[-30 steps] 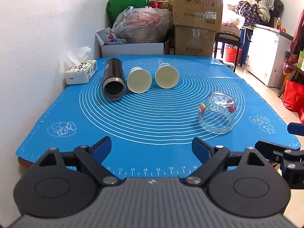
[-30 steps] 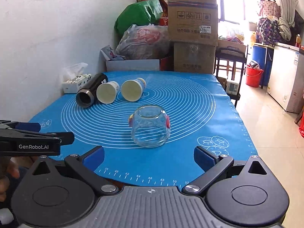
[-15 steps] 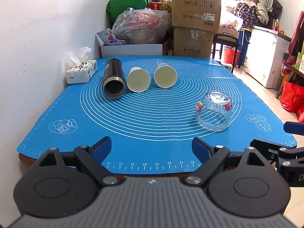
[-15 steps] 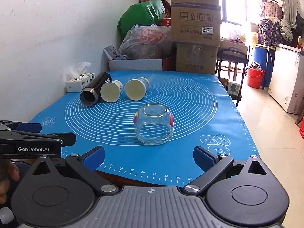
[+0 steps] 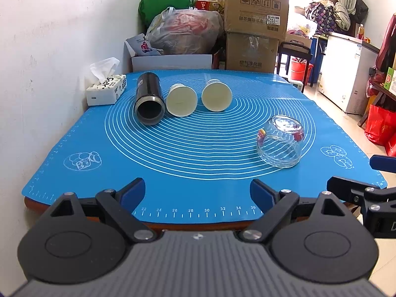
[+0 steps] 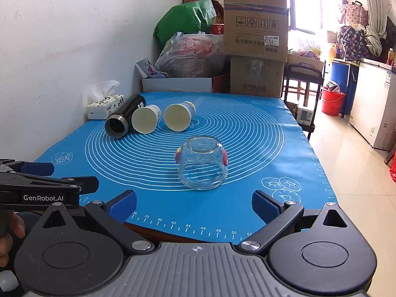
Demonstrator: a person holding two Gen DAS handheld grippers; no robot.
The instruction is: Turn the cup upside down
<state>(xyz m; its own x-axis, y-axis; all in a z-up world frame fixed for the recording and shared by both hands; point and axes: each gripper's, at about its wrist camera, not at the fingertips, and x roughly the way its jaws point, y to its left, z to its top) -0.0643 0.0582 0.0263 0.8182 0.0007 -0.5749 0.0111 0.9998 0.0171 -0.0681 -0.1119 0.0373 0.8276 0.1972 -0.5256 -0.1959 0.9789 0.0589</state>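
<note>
A clear glass cup [image 5: 279,144] [image 6: 201,165] with small coloured ears stands mouth-down on the blue mat [image 5: 198,163] [image 6: 259,136], right of centre. Two cream paper cups [image 5: 181,100] [image 5: 217,95] and a black flask [image 5: 149,101] lie on their sides at the back left; they also show in the right wrist view [image 6: 146,122] [image 6: 178,116] [image 6: 122,119]. My left gripper [image 5: 197,194] is open and empty at the table's front edge. My right gripper [image 6: 194,204] is open and empty, just in front of the glass cup.
A tissue box [image 5: 106,92] sits against the left wall [image 5: 49,49]. Cardboard boxes [image 5: 256,24] and bags [image 5: 185,32] stand behind the table. The table's right edge drops to a tiled floor [image 6: 358,173]. Each gripper shows at the other view's edge [image 5: 366,193] [image 6: 37,185].
Both grippers have drawn back from the table a little and stayed open. The cups and flask have not moved.
</note>
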